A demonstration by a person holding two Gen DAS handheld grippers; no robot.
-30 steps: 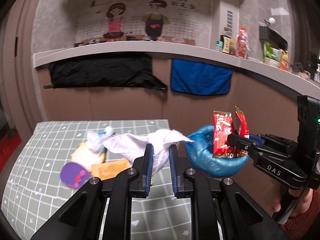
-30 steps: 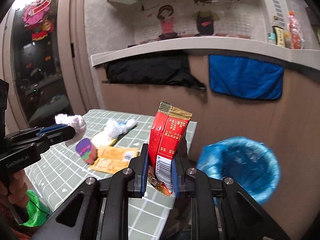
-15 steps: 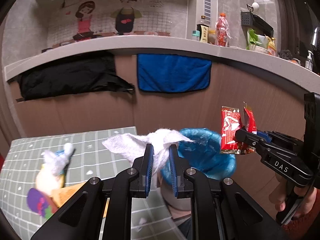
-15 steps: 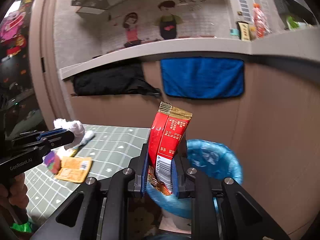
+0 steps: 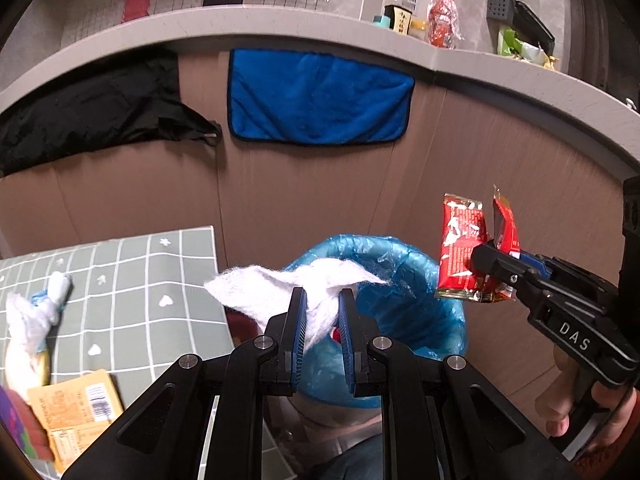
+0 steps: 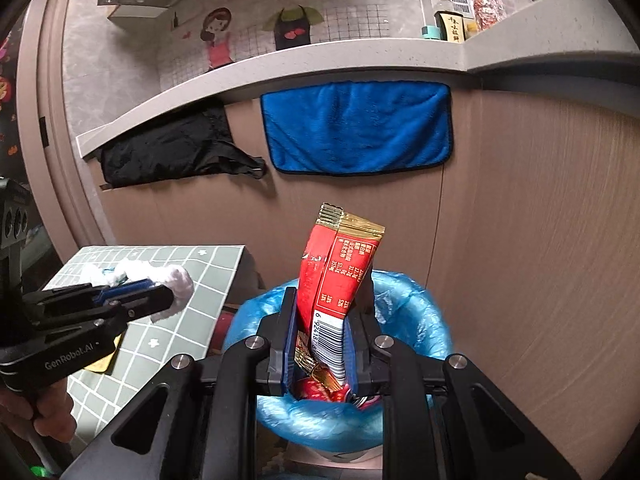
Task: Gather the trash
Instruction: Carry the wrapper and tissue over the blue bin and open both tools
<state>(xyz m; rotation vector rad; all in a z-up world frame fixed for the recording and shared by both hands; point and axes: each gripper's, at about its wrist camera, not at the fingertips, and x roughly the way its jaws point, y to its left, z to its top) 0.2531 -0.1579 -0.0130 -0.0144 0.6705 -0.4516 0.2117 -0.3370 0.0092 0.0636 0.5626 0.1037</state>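
Bin point(image 6: 416, 320) mouth open from above; red wrapper point(image 6: 340, 280) stands over it at 12 o'clock, white tissue point(image 5: 288, 292) at its near rim; table point(image 5: 132, 280) edge at 9 o'clock; brown panel wall point(image 6: 540, 220) close behind

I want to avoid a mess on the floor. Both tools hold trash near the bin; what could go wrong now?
1. The tissue spreads wide beyond the left tool, partly over the table, not the bin; if released now it may drift outside.
2. The wrapper stands tall in the right tool and could tip over the rim.
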